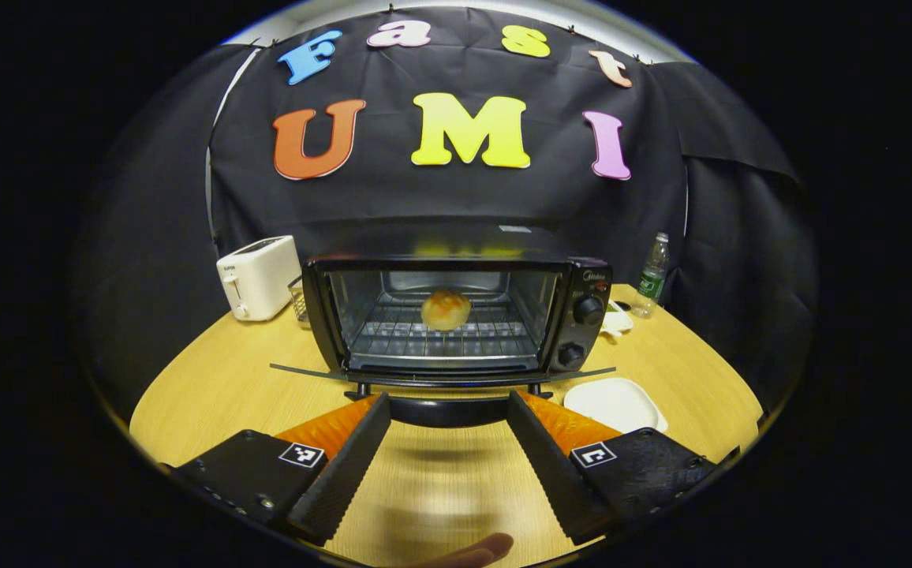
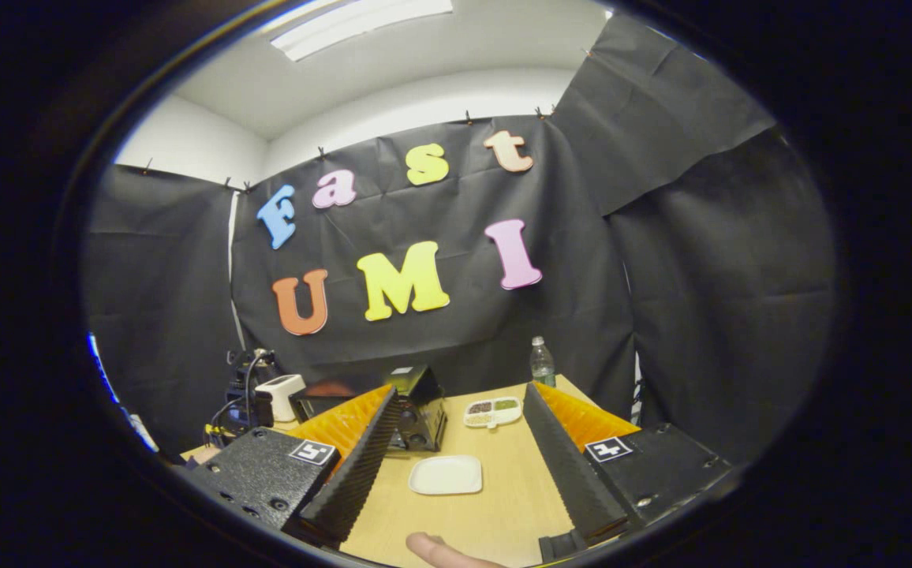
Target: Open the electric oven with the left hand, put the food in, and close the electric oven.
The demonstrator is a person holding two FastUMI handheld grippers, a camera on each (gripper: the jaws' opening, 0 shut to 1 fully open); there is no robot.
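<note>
just round bun (image 1: 446,309) on wire rack (image 1: 440,341)

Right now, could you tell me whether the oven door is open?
Open: the oven door lies flat, with the bun on the rack inside.

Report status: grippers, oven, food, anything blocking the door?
Left gripper open, at the oven door handle. Right gripper open, empty, held back above the white plate. Bun on the oven rack, door down. Nothing blocking it.
</note>
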